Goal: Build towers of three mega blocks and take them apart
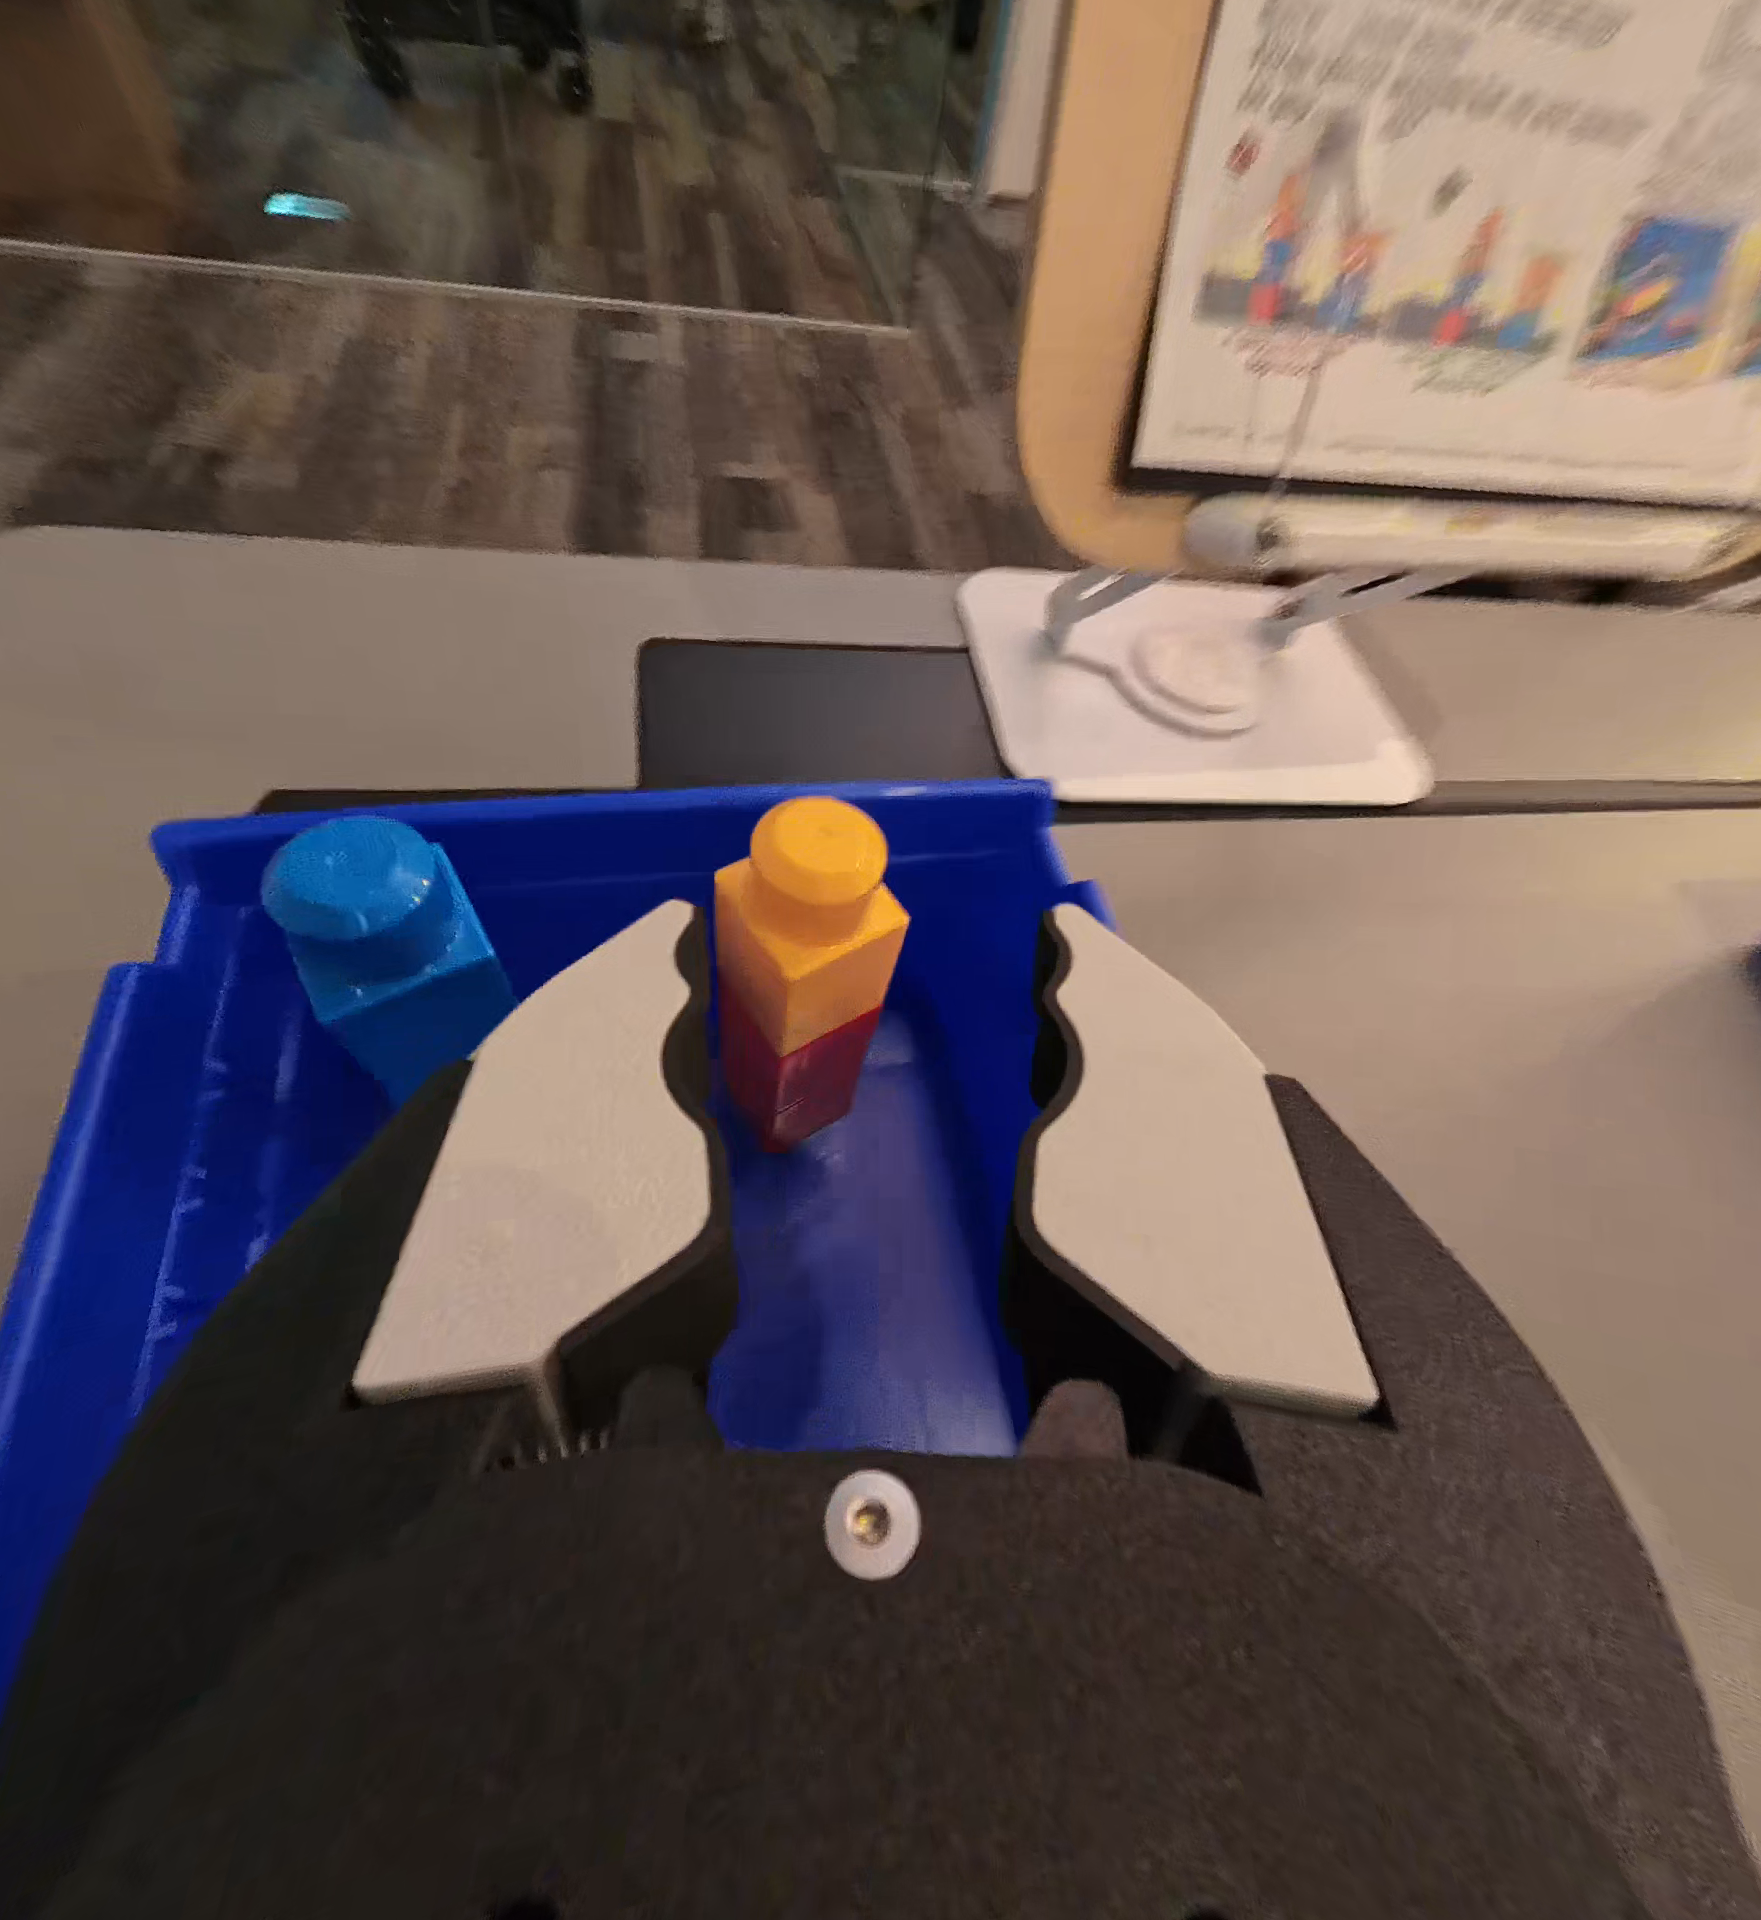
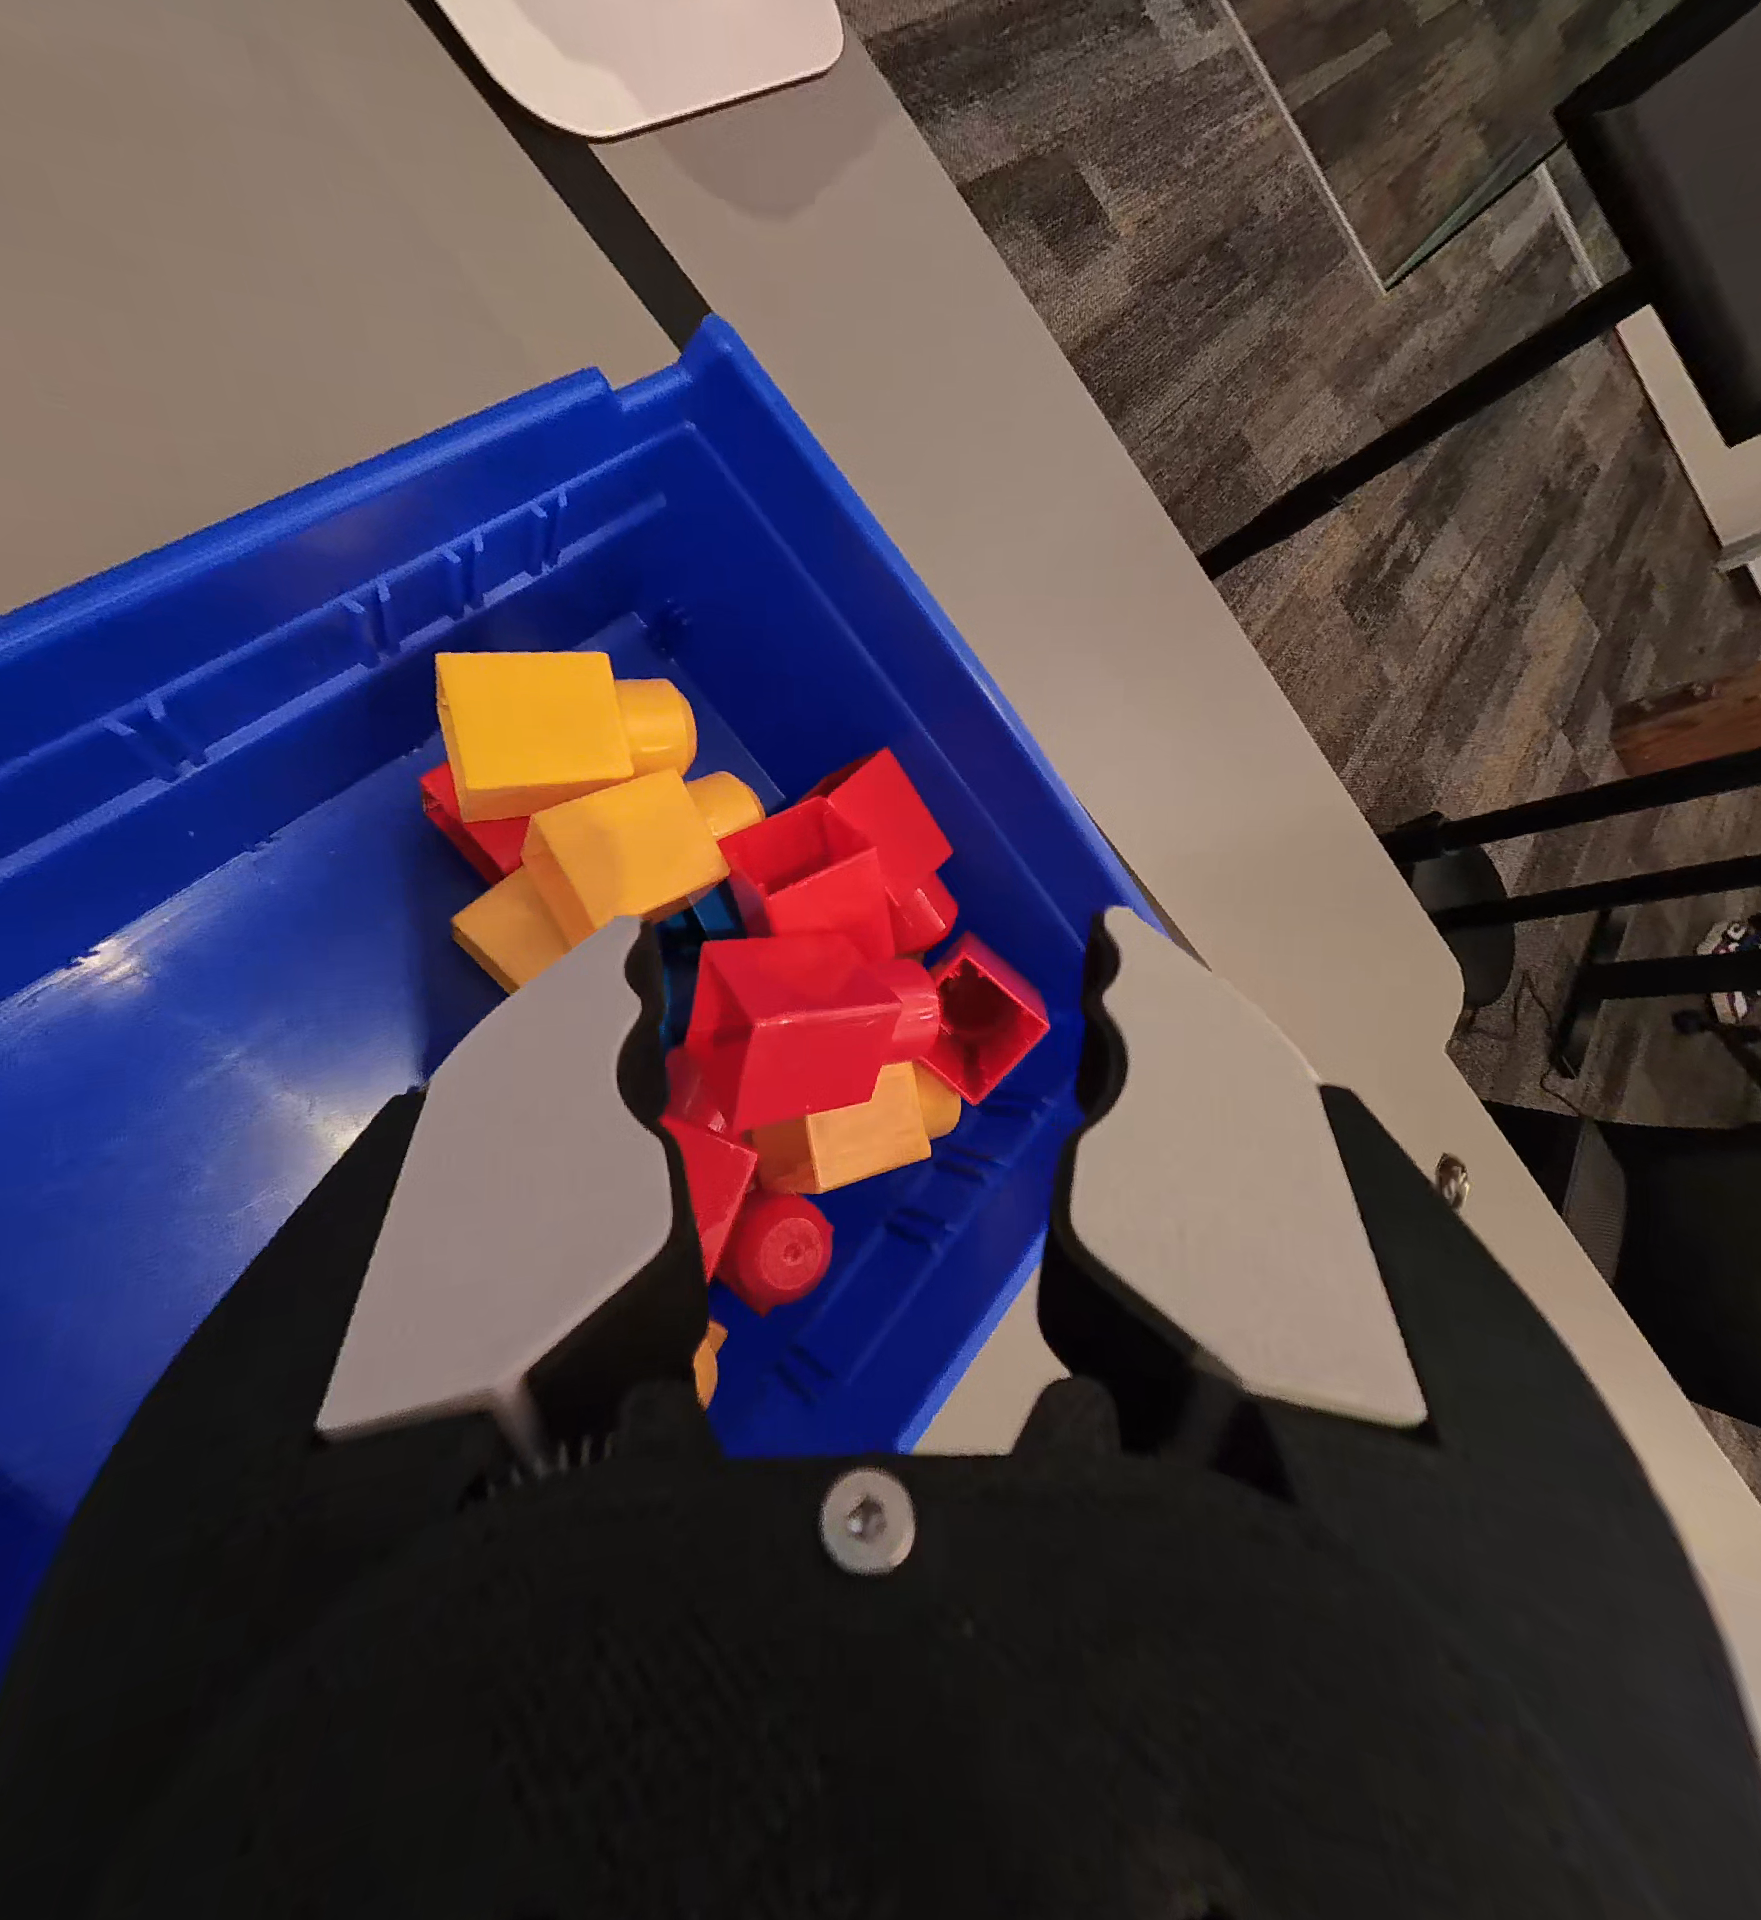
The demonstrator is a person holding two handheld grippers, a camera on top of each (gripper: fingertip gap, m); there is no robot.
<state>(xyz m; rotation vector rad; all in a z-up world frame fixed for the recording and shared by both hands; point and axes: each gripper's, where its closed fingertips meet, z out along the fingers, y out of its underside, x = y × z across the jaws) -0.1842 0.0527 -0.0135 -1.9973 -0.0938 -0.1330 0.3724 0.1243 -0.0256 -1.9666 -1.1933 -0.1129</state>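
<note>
The worktop [image 1: 336, 665] is a grey surface with a dark seam running across it. Resting directly on it: a blue bin [image 1: 595, 821], a second blue bin [image 2: 232, 582] near the worktop's edge, a black rectangular mat [image 1: 803, 707], and a white stand base [image 1: 1198, 717] overlapping the mat.
</note>
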